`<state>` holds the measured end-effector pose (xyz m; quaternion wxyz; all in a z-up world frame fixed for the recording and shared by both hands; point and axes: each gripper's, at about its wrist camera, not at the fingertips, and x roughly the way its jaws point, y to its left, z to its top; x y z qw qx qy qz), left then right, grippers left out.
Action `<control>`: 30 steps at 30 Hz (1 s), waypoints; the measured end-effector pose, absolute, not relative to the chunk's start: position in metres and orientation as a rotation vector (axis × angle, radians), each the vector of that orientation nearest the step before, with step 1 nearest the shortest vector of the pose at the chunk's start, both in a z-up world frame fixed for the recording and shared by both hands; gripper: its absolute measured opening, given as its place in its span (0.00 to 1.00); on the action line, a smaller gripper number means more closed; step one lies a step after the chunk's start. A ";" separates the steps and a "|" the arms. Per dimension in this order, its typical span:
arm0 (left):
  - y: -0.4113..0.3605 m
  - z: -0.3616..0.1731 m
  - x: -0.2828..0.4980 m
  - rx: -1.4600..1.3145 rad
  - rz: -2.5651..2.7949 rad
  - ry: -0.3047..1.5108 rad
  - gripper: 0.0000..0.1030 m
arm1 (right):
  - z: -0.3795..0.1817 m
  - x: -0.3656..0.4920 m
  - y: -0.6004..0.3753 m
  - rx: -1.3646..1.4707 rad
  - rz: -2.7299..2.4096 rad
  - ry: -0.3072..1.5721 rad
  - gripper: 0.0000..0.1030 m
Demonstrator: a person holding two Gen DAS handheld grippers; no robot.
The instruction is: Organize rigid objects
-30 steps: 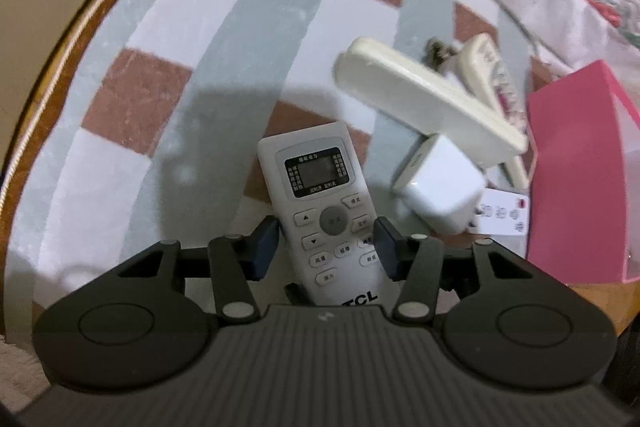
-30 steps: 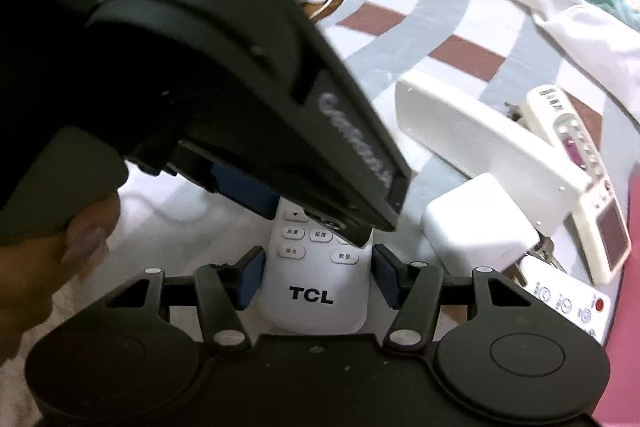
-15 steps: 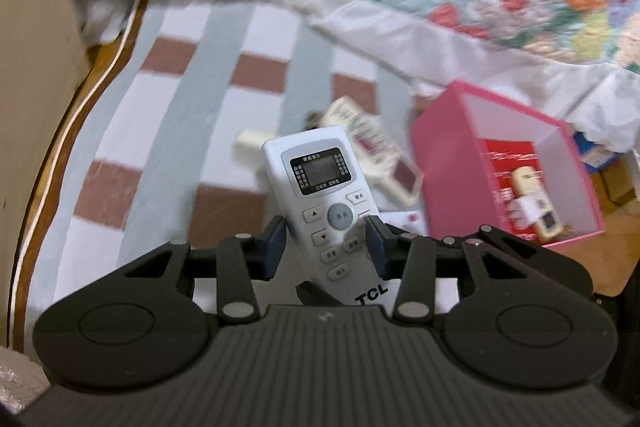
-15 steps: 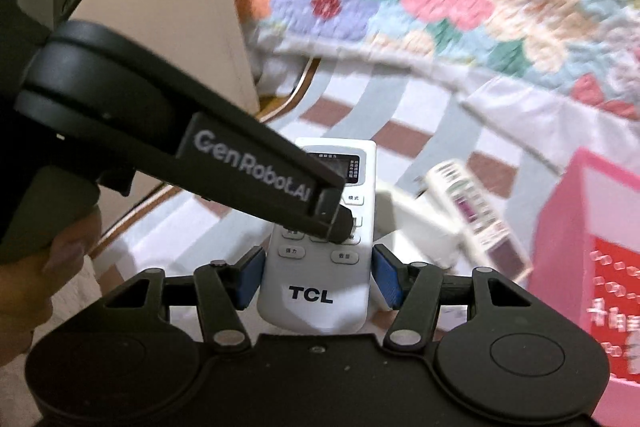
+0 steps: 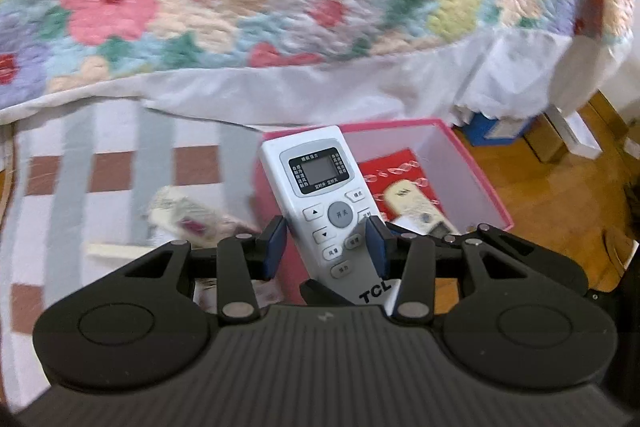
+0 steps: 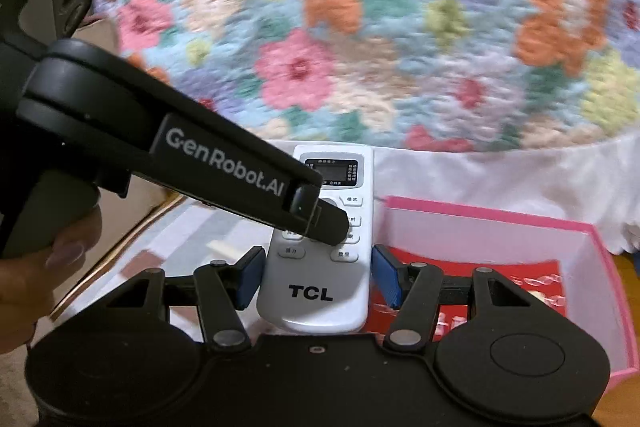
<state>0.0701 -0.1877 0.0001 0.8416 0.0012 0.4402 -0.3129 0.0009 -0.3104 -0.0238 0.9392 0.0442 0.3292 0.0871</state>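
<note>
left gripper (image 5: 326, 247) — clamped on TCL remote (image 5: 320, 195) | right gripper (image 6: 318, 277) — clamped on its lower end | pink box (image 5: 472, 167) behind

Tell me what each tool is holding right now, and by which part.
Both hold the white TCL remote: the left tool clamps its button section, the right tool its lower end beside the logo.

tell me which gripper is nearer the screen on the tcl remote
Left. The left gripper sits at the buttons just below the screen of the remote; the right gripper clamps the TCL end, farthest from it.
</note>
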 end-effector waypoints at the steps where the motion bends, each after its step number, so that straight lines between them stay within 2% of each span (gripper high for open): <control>1: -0.197 -0.004 0.073 0.002 -0.675 0.944 0.41 | -0.028 0.001 -0.321 0.110 0.161 0.679 0.62; 12: -0.277 -0.068 0.127 0.020 -0.685 1.168 0.40 | -0.080 0.045 -0.394 0.242 0.132 0.893 0.62; 19: -0.308 -0.105 0.136 0.064 -0.663 1.283 0.40 | -0.111 0.057 -0.419 0.367 0.099 1.033 0.62; 24: -0.320 -0.128 0.136 0.066 -0.640 1.321 0.40 | -0.131 0.063 -0.420 0.373 0.076 1.106 0.62; 26: -0.321 -0.135 0.135 0.076 -0.623 1.316 0.41 | -0.136 0.067 -0.417 0.362 0.036 1.131 0.59; 27: -0.322 -0.137 0.134 0.104 -0.618 1.309 0.45 | -0.139 0.069 -0.416 0.354 0.023 1.144 0.60; 30: -0.317 -0.131 0.130 0.148 -0.653 1.270 0.46 | -0.138 0.069 -0.411 0.335 -0.004 1.170 0.62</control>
